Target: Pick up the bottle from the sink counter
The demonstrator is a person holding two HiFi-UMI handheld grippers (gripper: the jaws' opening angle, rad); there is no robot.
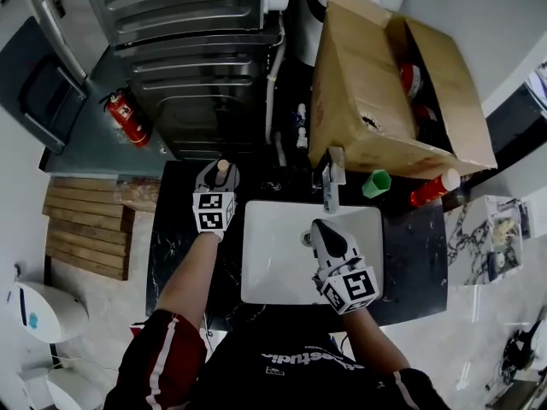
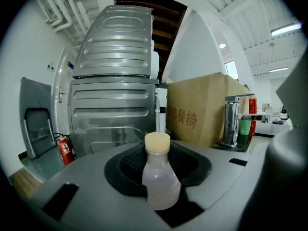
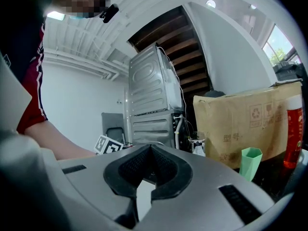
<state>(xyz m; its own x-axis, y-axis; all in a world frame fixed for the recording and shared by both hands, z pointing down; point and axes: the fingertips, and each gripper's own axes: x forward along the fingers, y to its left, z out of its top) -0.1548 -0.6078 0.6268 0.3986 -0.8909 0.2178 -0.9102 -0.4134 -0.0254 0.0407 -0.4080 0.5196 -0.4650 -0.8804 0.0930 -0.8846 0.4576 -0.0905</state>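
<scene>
A small translucent bottle (image 1: 224,167) with a pale cream cap stands upright on the black marble counter (image 1: 171,237), left of the white sink (image 1: 265,272). My left gripper (image 1: 219,176) is around it. In the left gripper view the bottle (image 2: 161,182) sits between the two black pads, which close against its body, and my left gripper (image 2: 160,165) holds it there. My right gripper (image 1: 323,233) hovers over the sink basin with its jaws together and nothing in them; in the right gripper view only a thin slit shows between the pads of the right gripper (image 3: 149,174).
A chrome tap (image 1: 332,182) stands behind the sink. A green cup (image 1: 376,183) and a red bottle (image 1: 432,190) sit at the counter's back right, under a large cardboard box (image 1: 367,101). A steel machine (image 1: 197,58), a fire extinguisher (image 1: 126,116) and wooden slats (image 1: 85,229) lie left.
</scene>
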